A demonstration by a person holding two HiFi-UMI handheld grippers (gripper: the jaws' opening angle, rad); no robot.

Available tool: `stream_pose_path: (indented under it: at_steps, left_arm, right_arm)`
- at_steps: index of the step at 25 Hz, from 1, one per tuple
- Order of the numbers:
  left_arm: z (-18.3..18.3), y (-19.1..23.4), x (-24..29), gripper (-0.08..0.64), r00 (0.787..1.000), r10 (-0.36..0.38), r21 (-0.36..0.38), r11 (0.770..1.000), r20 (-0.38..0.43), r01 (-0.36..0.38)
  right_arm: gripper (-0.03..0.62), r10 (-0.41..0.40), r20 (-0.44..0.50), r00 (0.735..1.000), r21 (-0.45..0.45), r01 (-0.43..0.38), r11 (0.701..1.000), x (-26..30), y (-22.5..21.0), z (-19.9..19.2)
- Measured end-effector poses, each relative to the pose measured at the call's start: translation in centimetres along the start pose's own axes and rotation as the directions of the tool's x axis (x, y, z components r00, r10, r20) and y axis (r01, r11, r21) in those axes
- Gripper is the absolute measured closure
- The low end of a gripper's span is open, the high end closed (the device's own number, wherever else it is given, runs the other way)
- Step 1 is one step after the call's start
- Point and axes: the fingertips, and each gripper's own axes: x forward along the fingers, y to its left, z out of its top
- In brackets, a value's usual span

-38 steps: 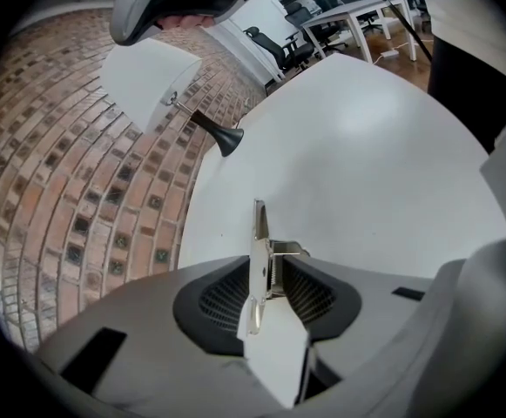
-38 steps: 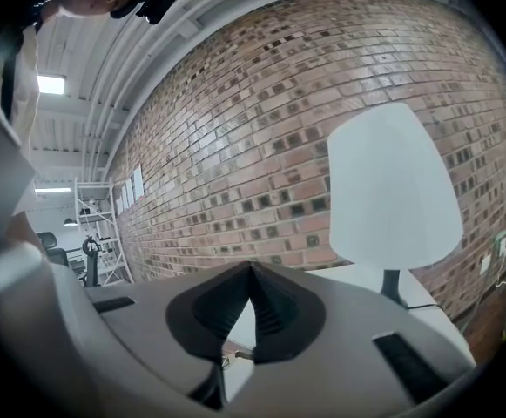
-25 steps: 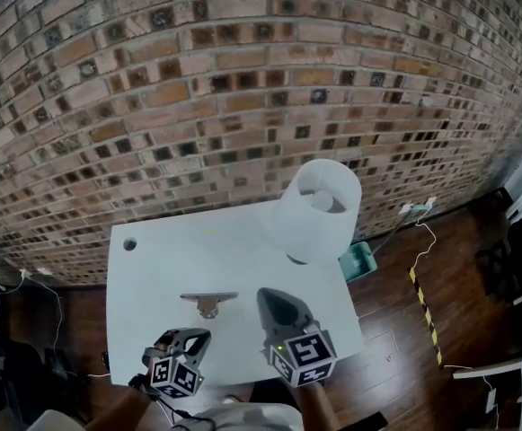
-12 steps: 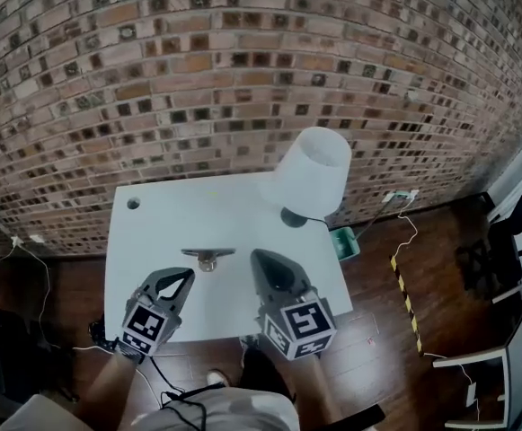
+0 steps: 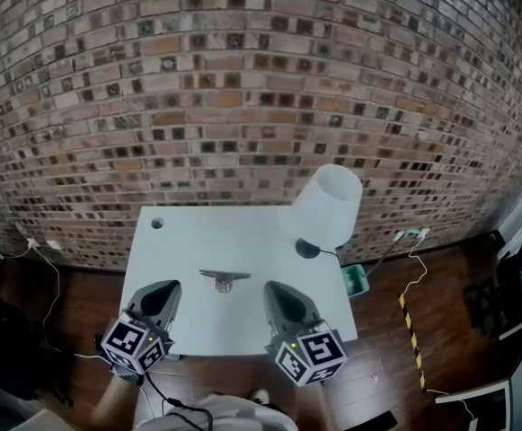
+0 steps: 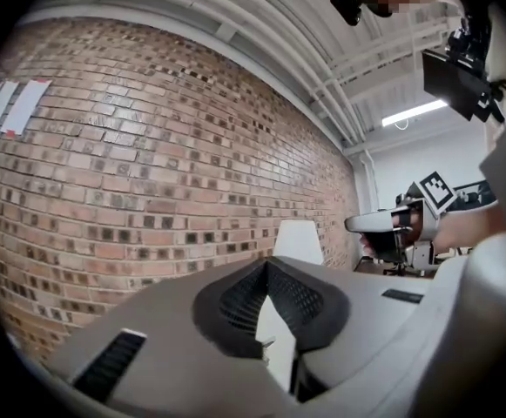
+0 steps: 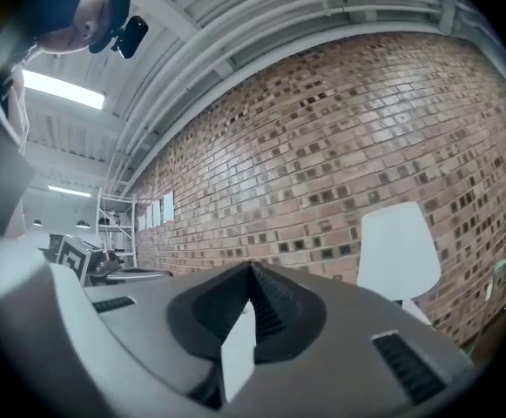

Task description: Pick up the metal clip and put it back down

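Note:
The metal clip [image 5: 225, 279] lies flat on the white table [image 5: 189, 241], near the middle and a little toward the front edge. My left gripper [image 5: 168, 286] hovers over the front left of the table, short of the clip and to its left, jaws shut and empty. My right gripper [image 5: 275, 288] is at the front right, just right of the clip, also shut with nothing in it. In the left gripper view the jaws [image 6: 268, 266] meet at their tips. The right gripper view shows its jaws [image 7: 253, 270] closed the same way. Neither gripper touches the clip.
A white lamp [image 5: 329, 206] with a dark round base [image 5: 307, 249] stands at the table's back right corner. A cable hole [image 5: 157, 224] sits at the back left. A brick wall runs behind. A green bin [image 5: 355, 280] and cables lie on the wood floor.
The head view has shifted, so the table sits higher and more centred. My left gripper has come forward to stand level with the right. The clip has not moved on the table.

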Motion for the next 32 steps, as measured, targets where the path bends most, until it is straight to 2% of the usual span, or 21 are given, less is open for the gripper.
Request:
stream_pose_path:
  at_steps: [4,8,12,15,17,20,24,32]
  left_arm:
    - [-0.3,-0.5,0.1,0.551,1.0,0.02,-0.003,1.0,-0.016,-0.02]
    - [0.7,-1.2,-0.2,0.549,1.0,0.016,0.019,1.0,-0.012,-0.016]
    - [1.0,-1.8,-1.4,0.551,1.0,-0.006,0.015,1.0,-0.014,0.006]
    - [2.0,-1.5,-2.4,0.551,0.999,0.022,0.047,0.999,0.029,-0.023]
    - [1.7,-1.5,-3.5,0.552,0.999,0.028,0.052,0.998,0.033,-0.03]
    - [-0.3,-2.5,-4.2,0.554,1.0,-0.006,0.05,0.999,0.014,0.005]
    - [-2.3,-4.3,-5.4,0.555,0.998,-0.056,0.021,0.998,0.006,0.056]
    - [-3.2,-9.3,-8.2,0.553,0.991,-0.125,0.016,0.992,-0.043,0.126]
  right_arm:
    - [0.597,0.039,-0.009,0.999,-0.017,-0.039,0.999,-0.2,1.3,-0.2]
    - [0.597,0.031,-0.037,0.999,-0.05,-0.033,0.998,-0.6,1.0,0.0]
    - [0.597,0.024,-0.057,0.998,-0.037,-0.026,0.999,-1.3,1.6,-0.5]
    - [0.595,0.036,-0.069,0.997,-0.015,-0.037,0.999,-1.2,2.1,-1.1]
    - [0.595,0.013,-0.086,0.996,0.028,-0.011,1.0,-2.5,2.6,-2.3]
    - [0.595,-0.016,-0.117,0.993,0.047,0.022,0.999,-4.6,3.0,-4.2]
    - [0.595,-0.007,-0.17,0.985,0.038,0.013,0.999,-6.8,4.1,-6.2]
    - [0.595,0.113,-0.222,0.969,0.03,-0.109,0.994,-9.6,7.7,-7.0]
